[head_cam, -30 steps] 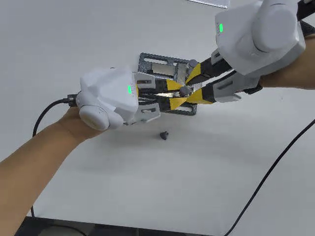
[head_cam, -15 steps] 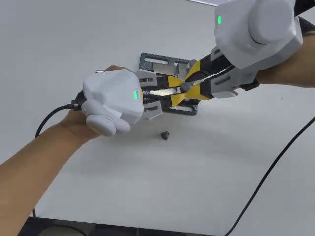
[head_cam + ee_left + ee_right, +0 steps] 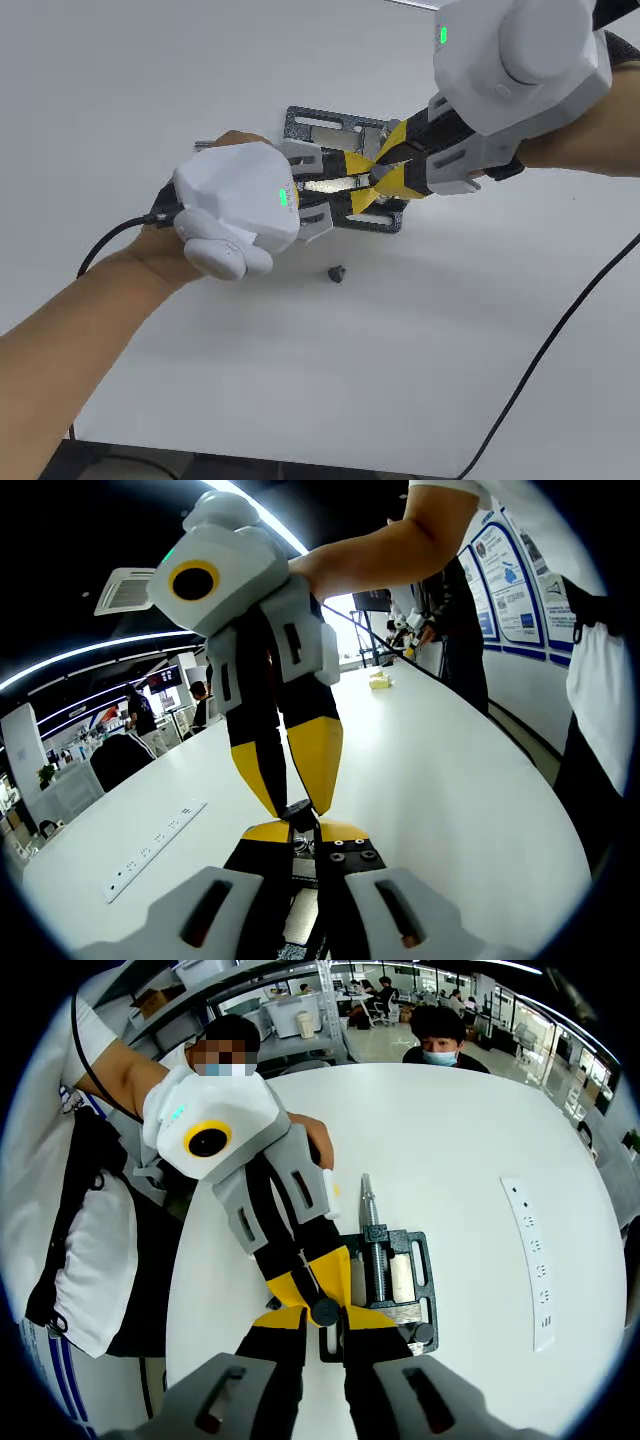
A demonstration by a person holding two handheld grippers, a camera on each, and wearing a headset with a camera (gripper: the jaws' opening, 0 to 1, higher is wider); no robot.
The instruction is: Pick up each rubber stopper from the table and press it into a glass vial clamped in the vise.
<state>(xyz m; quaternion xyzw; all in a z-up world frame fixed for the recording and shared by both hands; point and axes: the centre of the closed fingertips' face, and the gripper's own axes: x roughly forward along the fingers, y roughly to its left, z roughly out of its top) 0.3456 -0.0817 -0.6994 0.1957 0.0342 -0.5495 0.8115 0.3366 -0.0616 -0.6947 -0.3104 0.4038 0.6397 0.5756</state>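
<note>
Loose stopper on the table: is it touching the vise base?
Apart. The head view shows a strip of bare table between the loose stopper and the near edge of the vise.

Head view looks steeply down on the white surface [image 3: 200,80] from close above, with the work in mid frame. Left gripper view sits low, just over the vise [image 3: 345,856], and faces near level along the surface into the room. The right tool [image 3: 298,806] drops in from the top, very near. Right gripper view looks down from higher up, facing back toward the person, and the left tool [image 3: 315,1295] enters from upper left. All three views share the vise and the meeting tool tips. Head view and right gripper view also share the rubber stopper [image 3: 325,1311] pinched by the right tool.
</note>
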